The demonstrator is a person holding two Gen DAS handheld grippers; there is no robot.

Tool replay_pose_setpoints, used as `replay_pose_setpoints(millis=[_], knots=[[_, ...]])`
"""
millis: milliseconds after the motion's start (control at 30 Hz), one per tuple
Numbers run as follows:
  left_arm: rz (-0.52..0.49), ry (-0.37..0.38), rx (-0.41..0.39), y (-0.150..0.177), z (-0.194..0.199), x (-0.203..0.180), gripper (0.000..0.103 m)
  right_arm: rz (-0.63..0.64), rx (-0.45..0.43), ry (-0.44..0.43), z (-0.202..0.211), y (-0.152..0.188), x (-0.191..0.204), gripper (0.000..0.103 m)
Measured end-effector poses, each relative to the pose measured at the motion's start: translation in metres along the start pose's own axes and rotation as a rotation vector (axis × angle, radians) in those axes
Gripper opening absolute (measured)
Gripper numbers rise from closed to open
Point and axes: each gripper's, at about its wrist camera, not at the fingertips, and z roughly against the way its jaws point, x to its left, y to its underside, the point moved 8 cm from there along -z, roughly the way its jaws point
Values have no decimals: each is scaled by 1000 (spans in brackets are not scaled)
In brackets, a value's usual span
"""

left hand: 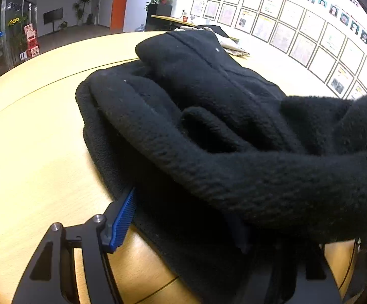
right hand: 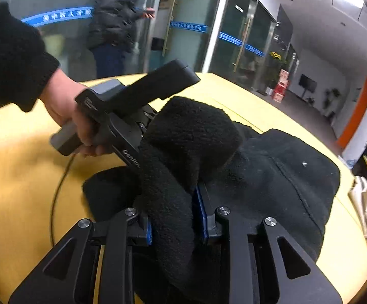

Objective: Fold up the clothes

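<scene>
A black fleece garment lies bunched on the yellow wooden table. My left gripper reaches in at its near edge. One blue pad shows bare beside the cloth, and the other finger is buried under a thick fold. The fleece lies between the wide-set jaws, unpinched. In the right wrist view my right gripper is shut on a rolled fold of the fleece, with blue pads pressing both sides. A hand holds the left gripper's handle just beyond that fold.
Light-coloured clothes are piled at the table's far edge, also seen in the right wrist view. A cable trails over the table. A person stands by the glass doors behind the table.
</scene>
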Motion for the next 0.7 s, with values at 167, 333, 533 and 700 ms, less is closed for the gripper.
replay_pose_setpoints(millis=[167, 333, 533, 700], knots=[[99, -46, -26, -1, 38, 29, 65, 70, 17, -50, -1, 14, 16, 29], [242, -123, -205, -40, 121, 52, 66, 242, 15, -53, -12, 24, 48, 43], [-70, -1, -138, -67, 71, -55, 70, 354, 37, -24, -25, 29, 59, 49], [-15, -22, -17, -18, 5, -39, 71, 213, 55, -126, 16, 38, 35, 56]])
